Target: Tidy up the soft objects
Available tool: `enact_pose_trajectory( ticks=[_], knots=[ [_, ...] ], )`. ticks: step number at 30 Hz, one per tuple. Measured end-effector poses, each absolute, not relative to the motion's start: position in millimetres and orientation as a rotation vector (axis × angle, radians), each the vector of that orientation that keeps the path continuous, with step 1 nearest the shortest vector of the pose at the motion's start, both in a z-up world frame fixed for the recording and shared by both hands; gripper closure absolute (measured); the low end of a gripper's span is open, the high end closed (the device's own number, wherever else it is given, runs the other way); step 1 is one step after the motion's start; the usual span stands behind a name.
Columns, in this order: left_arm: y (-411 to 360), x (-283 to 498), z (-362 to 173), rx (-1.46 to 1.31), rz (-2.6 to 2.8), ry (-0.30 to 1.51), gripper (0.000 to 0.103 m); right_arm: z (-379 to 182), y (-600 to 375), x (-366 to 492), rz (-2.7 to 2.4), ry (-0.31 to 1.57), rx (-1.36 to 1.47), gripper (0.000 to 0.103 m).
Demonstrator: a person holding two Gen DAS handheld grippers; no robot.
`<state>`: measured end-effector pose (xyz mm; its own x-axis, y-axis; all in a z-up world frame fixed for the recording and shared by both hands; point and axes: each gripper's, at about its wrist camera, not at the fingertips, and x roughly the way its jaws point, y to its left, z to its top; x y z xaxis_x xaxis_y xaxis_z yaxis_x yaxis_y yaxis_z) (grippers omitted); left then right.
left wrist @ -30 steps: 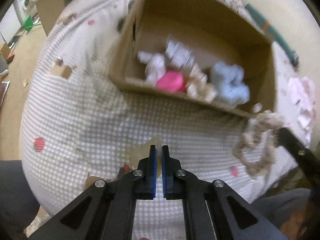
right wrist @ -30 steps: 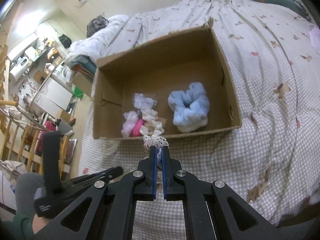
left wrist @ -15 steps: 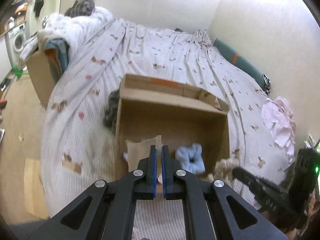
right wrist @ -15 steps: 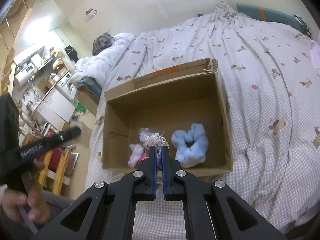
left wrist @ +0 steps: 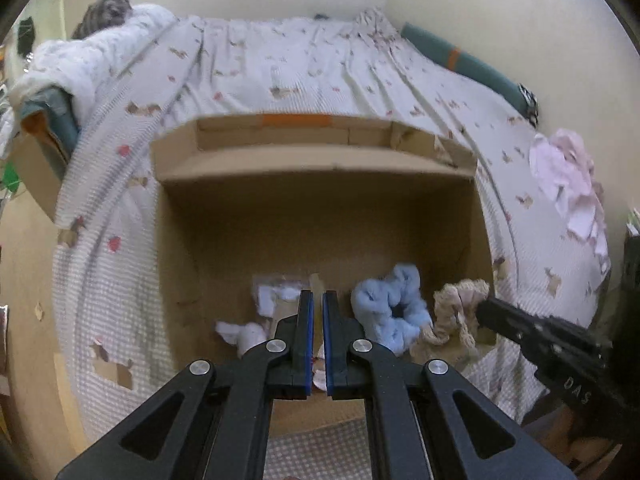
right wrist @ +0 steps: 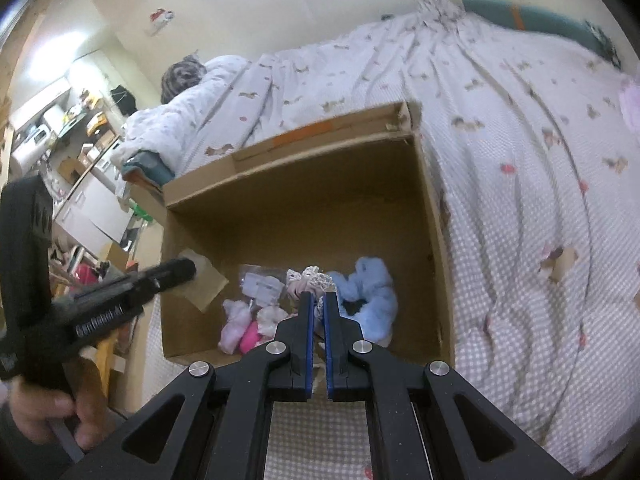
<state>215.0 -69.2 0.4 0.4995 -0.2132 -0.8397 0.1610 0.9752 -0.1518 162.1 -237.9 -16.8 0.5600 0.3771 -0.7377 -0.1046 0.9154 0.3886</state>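
An open cardboard box [left wrist: 320, 168] lies on the bed. Inside are a light blue scrunchie [left wrist: 386, 306], white and pink soft items [right wrist: 240, 326] and a clear packet [right wrist: 260, 284]. My left gripper [left wrist: 314, 312] is shut on a thin tan piece [right wrist: 204, 280] and holds it over the box's left part. My right gripper [right wrist: 316, 312] is shut on a beige lace scrunchie [left wrist: 456, 316] and holds it over the box's near right corner, beside the blue scrunchie [right wrist: 370, 292].
The bed has a patterned white cover [left wrist: 300, 68]. A pink cloth [left wrist: 568, 176] lies at its right edge. A rolled duvet [right wrist: 208, 92] lies at the far left. Shelves and furniture [right wrist: 72, 140] stand left of the bed.
Both grippers have risen from the cover in front of the box and moved forward over its open top, each carrying its item with it.
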Motion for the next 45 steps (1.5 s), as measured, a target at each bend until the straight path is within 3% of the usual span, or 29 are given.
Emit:
enact_pose_trajectory(
  ticks=[17,19,21,22,24,27,31,36,42,45],
  knots=[
    [-60,229,-20,-0.044,-0.129,1.094,0.096,-46,-223,189,0.252,0.998,0.281,0.097],
    [-63,229,-20,-0.024,-0.129,1.091,0.081,-50,-223,193,0.247,1.006,0.287,0.097],
    [-68,228,-22,-0.003,-0.122,1.09,0.03,-53,-222,195,0.242,1.014,0.293,0.096],
    [-69,227,-22,0.002,-0.113,1.091,0.023,-54,-223,195,0.235,1.016,0.291,0.096],
    [-70,225,-21,-0.001,-0.118,1.086,0.021,-53,-223,195,0.223,1.013,0.29,0.096],
    [-69,224,-17,-0.001,-0.101,1.077,0.021,-54,-229,197,0.196,1.017,0.305,0.083],
    [-67,223,-14,0.019,-0.067,1.042,0.021,-49,-239,194,0.156,0.981,0.344,0.04],
    [-69,217,-14,0.066,-0.041,1.001,0.02,-41,-243,192,0.157,0.956,0.348,0.03],
    [-64,196,8,0.065,-0.038,0.899,0.02,-21,-241,178,0.198,0.915,0.327,0.03],
    [-59,195,16,0.043,-0.031,0.894,0.02,-11,-244,172,0.211,0.892,0.346,0.017]
  ],
)
